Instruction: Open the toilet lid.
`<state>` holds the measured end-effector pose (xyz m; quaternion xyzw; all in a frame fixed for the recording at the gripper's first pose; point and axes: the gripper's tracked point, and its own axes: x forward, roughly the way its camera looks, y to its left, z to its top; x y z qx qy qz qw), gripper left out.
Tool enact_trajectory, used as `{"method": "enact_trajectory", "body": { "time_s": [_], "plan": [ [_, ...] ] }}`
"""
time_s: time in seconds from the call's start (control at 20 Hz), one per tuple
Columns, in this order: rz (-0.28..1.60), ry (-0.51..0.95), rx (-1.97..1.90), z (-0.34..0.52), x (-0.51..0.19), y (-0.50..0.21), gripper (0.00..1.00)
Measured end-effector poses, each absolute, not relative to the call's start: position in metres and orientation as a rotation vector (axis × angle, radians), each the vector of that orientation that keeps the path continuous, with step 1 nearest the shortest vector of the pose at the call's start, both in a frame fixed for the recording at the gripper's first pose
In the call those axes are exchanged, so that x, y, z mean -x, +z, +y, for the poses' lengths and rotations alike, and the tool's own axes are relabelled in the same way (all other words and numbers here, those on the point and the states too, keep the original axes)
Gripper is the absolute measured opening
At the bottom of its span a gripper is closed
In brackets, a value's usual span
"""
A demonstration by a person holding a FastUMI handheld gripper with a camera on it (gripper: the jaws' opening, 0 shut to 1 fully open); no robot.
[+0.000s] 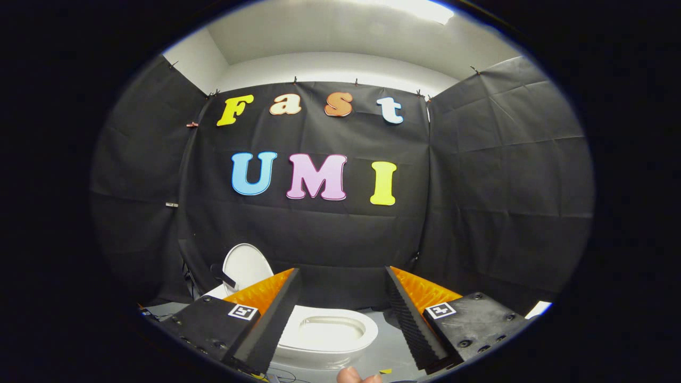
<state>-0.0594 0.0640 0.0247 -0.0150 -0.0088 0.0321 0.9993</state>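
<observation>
A white toilet (330, 335) stands on the floor below and just ahead of my fingers. Its round lid (246, 266) is raised upright at the back, leaning toward the black cloth wall, and the bowl opening (331, 331) lies uncovered. My gripper (343, 319) hovers above the bowl, open, with nothing between the fingers. The left finger (271, 319) hides part of the seat's left side. The lid stands beyond the left finger, apart from it.
Black cloth walls (330, 234) close the booth on three sides behind the toilet. The grey floor (391, 351) shows around the bowl. A fingertip of a person's hand (351, 375) shows below, between the gripper's fingers. Some cables lie by the left wall (189, 276).
</observation>
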Motion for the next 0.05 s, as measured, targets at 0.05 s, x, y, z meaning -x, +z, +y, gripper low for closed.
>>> {"method": "enact_trajectory", "body": {
  "time_s": [0.05],
  "plan": [
    [-0.019, 0.068, 0.028, 0.0653, 0.0604, 0.0255, 0.98]
  ]
}}
